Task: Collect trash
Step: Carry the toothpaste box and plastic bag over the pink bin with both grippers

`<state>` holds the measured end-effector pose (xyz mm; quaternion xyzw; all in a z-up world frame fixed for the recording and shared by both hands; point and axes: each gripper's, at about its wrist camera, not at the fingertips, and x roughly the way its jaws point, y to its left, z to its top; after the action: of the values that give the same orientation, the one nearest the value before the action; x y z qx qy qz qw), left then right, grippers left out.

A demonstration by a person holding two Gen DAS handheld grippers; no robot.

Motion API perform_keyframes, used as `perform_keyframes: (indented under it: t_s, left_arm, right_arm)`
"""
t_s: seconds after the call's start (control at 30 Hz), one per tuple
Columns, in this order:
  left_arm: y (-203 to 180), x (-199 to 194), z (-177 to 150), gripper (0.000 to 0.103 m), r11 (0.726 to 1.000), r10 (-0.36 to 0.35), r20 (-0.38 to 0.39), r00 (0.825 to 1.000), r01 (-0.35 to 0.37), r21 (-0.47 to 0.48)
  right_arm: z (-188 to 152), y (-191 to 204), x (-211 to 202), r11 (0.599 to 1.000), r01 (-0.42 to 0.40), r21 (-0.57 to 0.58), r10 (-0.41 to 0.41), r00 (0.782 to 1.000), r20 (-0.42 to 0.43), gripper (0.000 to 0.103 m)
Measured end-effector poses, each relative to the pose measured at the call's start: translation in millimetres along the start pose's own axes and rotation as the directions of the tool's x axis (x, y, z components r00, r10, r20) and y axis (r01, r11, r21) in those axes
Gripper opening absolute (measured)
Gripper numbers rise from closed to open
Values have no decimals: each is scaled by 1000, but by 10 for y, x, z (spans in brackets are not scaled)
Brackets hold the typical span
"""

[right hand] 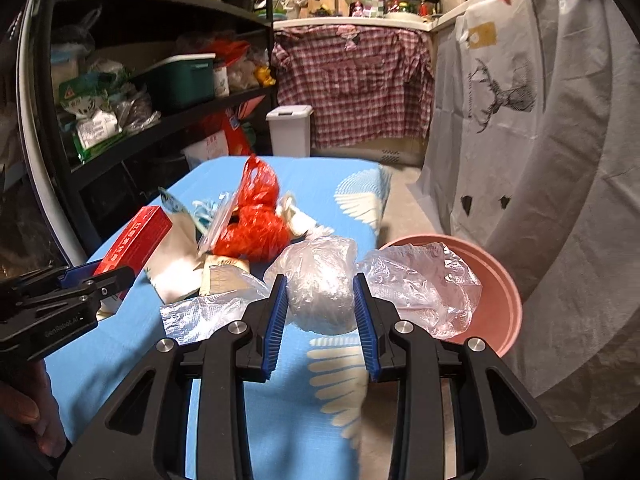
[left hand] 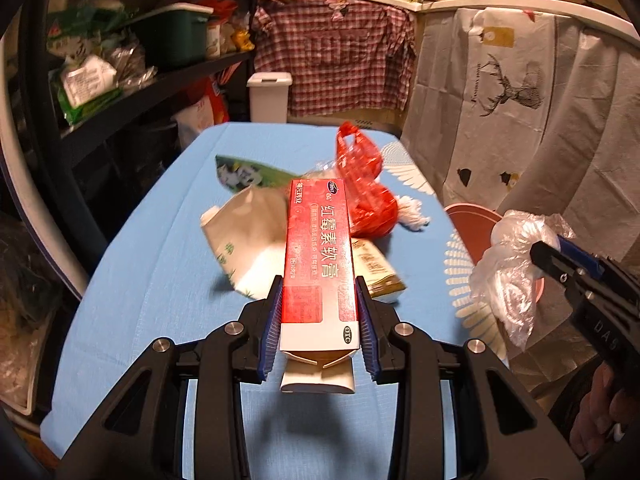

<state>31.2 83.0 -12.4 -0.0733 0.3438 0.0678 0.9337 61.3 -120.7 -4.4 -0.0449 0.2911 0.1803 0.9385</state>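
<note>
My left gripper point(left hand: 319, 294) is shut on a long red and white ointment box point(left hand: 318, 256), held above the blue tablecloth point(left hand: 140, 300); the same gripper point(right hand: 116, 280) and red box point(right hand: 138, 238) show at the left of the right wrist view. My right gripper point(right hand: 320, 292) is shut on a crumpled clear plastic bag point(right hand: 320, 280), whose loose ends spread to both sides. That gripper point(left hand: 544, 256) and clear bag point(left hand: 504, 276) appear at the right of the left wrist view. A pink bucket point(right hand: 496, 296) stands just right of the table.
Still on the cloth lie a red plastic bag point(left hand: 366, 196), a white paper pouch point(left hand: 244, 236), a green printed packet point(left hand: 244, 172) and a beige carton point(left hand: 376, 272). A dark shelf unit point(left hand: 120, 80) flanks the left. A white lidded bin point(left hand: 270, 96) stands beyond the table.
</note>
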Motion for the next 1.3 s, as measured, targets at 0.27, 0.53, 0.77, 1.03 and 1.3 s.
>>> perform_keyframes:
  t_s: [0.27,0.53,0.77,1.03,1.3]
  left_arm:
    - [-227,-70,91,34,999,-38,-4,999,38,27]
    - [-502,-81,237,34,995,-77,12,997,76,70]
    - [-802,17,326,34,985,-130,21,991,127,113]
    - [-1206,165,482,34,963,-221,25,975,214,163]
    - [-1565,551,674,34,934,-293,1,956,286,214]
  right_arm:
    - [211,-300,-246,999,41,19,-42,997,60,34]
    - [330,-599,-338,995,90,39,-93,990,107,34]
    - [346,-827,-373,989,137,59,-143,982,123,34]
    - [401,-1133,-344,978,185,99,-196,972,128,34]
    - [497,-1415,-30,971,200,130,-214,971,105,34]
